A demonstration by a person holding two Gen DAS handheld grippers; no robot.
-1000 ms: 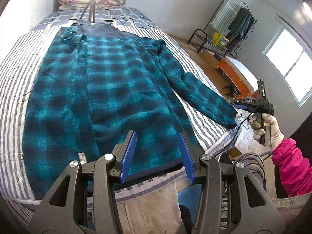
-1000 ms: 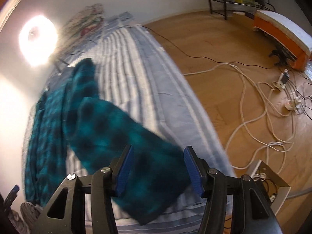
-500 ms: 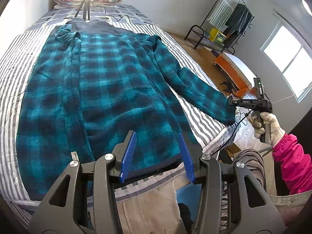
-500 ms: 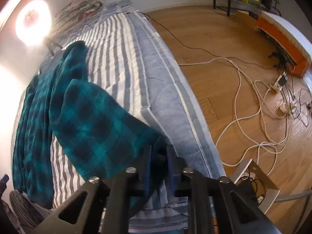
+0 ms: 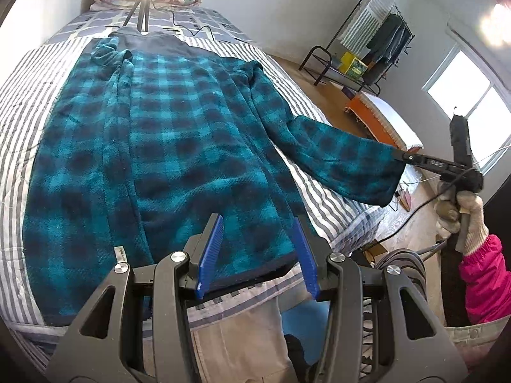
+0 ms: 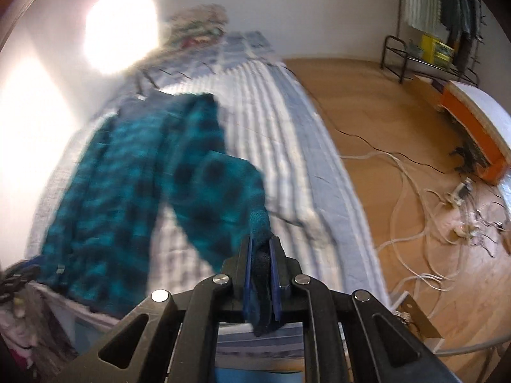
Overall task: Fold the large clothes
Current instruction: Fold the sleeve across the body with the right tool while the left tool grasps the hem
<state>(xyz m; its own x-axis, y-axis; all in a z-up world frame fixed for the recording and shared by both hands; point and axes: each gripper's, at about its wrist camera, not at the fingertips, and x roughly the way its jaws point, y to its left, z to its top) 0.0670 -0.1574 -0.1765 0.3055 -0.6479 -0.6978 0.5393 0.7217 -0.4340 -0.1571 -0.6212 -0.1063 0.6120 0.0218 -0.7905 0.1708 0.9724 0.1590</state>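
On the bed (image 5: 322, 178), robe's (image 5: 179, 146) label (image 5: 120, 253) unreadable.

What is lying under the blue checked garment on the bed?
Under the checked garment lies a grey and white striped bedcover, showing all around it. A dark blue cloth peeks out at its far end. What lies beneath the garment's middle is covered.
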